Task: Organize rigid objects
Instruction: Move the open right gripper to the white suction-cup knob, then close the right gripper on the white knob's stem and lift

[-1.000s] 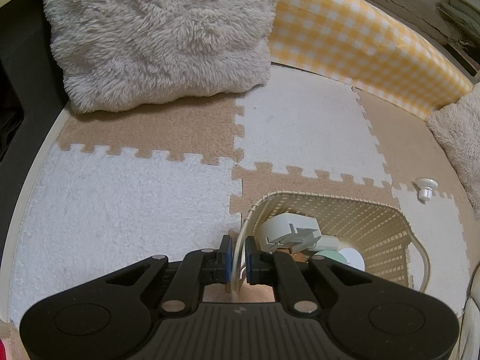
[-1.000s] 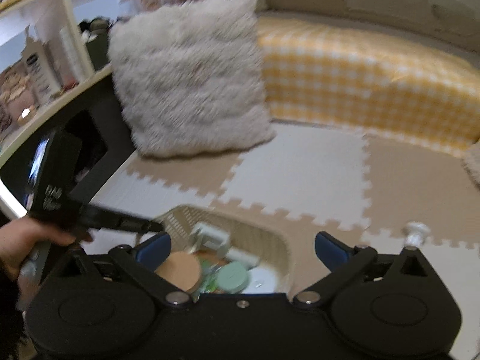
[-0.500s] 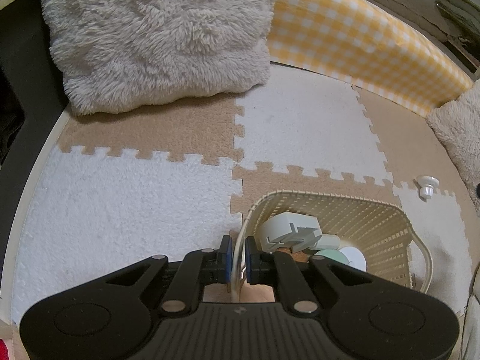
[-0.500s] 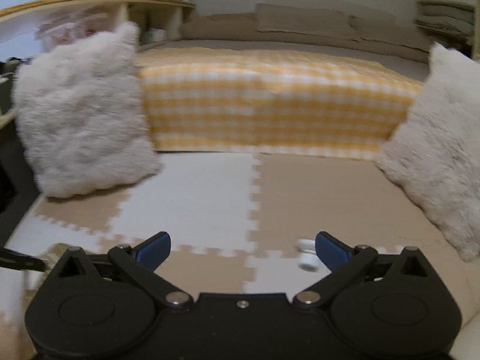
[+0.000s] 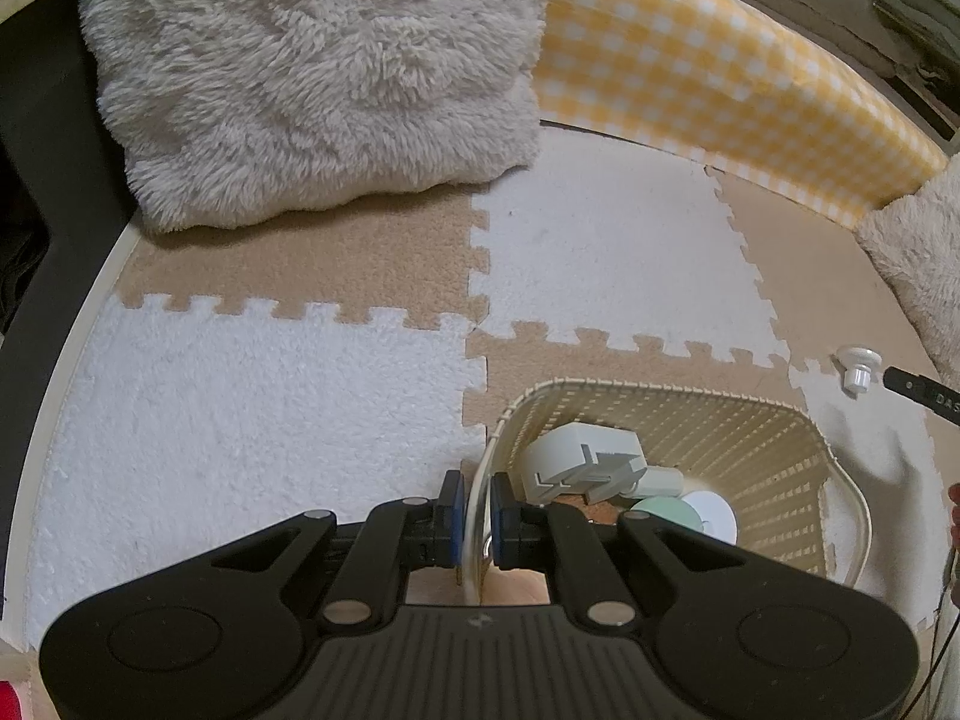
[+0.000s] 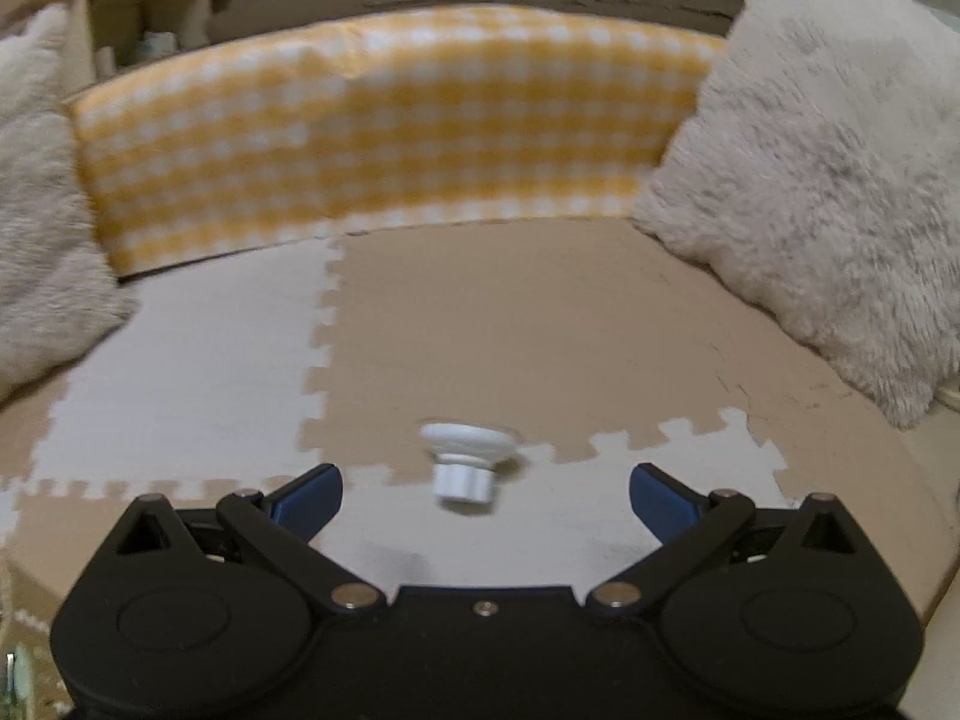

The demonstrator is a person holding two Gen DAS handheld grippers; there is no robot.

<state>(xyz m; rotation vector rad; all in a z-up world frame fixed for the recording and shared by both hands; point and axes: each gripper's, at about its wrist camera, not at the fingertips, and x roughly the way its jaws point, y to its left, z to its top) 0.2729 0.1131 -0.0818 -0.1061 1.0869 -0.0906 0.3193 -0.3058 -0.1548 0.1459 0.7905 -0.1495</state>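
A cream woven basket (image 5: pixel 774 456) stands on the puzzle mat. Inside lie a grey plastic piece (image 5: pixel 579 459), a mint round lid (image 5: pixel 666 513) and a white disc (image 5: pixel 711 513). My left gripper (image 5: pixel 477 510) is shut on the basket's near rim, one pad on each side. A small white mushroom-shaped cap (image 6: pixel 465 459) (image 5: pixel 858 366) lies on the mat to the right of the basket. My right gripper (image 6: pixel 483 495) hangs open just in front of the cap, its blue pads far apart with the cap between and slightly beyond them. One right finger tip (image 5: pixel 918 390) shows at the left wrist view's right edge.
A fluffy grey cushion (image 5: pixel 312 72) lies at the back left, another fluffy cushion (image 6: pixel 834 180) at the right. A yellow checked bolster (image 6: pixel 384 138) bounds the far side. White and tan foam tiles (image 5: pixel 252 420) cover the floor. Shelves (image 6: pixel 144 18) stand at the far left.
My right gripper has swung from above the basket to the right and down, and now faces the white cap close up. The left gripper and basket have stayed still.
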